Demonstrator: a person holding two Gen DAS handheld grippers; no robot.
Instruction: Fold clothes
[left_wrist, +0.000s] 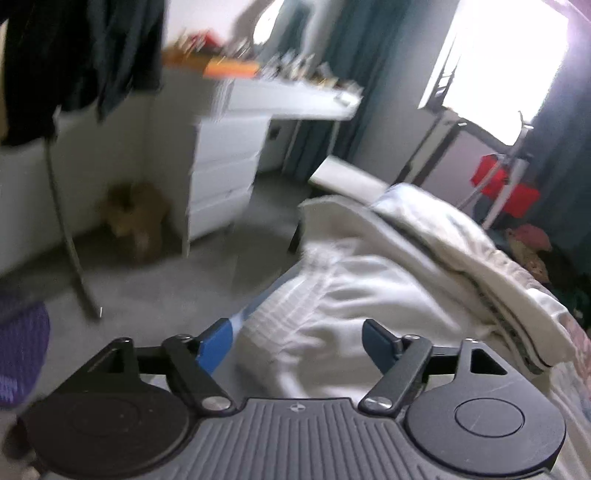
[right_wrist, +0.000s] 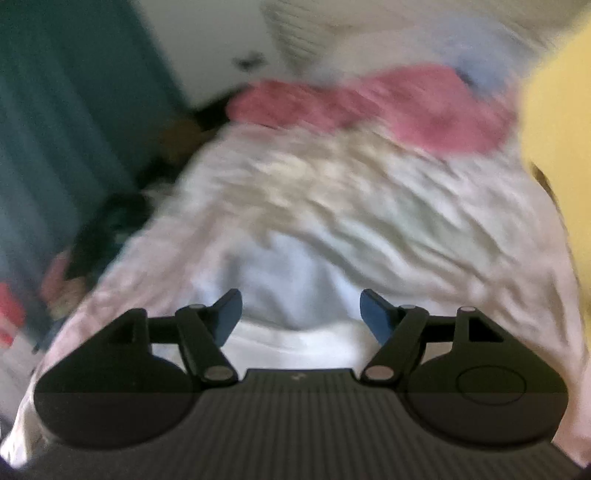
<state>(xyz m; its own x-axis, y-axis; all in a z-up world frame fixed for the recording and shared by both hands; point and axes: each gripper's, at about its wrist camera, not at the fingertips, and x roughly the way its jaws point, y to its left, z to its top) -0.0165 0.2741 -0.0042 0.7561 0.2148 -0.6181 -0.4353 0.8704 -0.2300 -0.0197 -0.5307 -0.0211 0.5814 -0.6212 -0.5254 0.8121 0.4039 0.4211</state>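
Fingers of the left gripper stand wide apart with nothing between the blue pads; no fabric is pressed or held. Below and ahead of them lies a white garment with a faint ribbed or checked band, spread loosely on the bed, close to the bed's edge beside the grey floor. A rumpled white duvet is heaped just beyond the garment, toward the bright window. Across the floor stands a white drawer unit, joined to a white counter that carries small blurred items which cannot be identified. Dark clothing hangs at the upper left of the left wrist view, and a red item hangs on a rack near the window. Fingers of the right gripper are likewise spread wide, with no cloth between the pads. Under and ahead of them lies pale white cloth on the pinkish, wrinkled bed sheet; whether this cloth is the same garment cannot be told because the right wrist view is heavily blurred. A pink cloth lies farther up the bed, a yellow item fills the right edge, and a teal curtain hangs at the left. Both views show motion blur.
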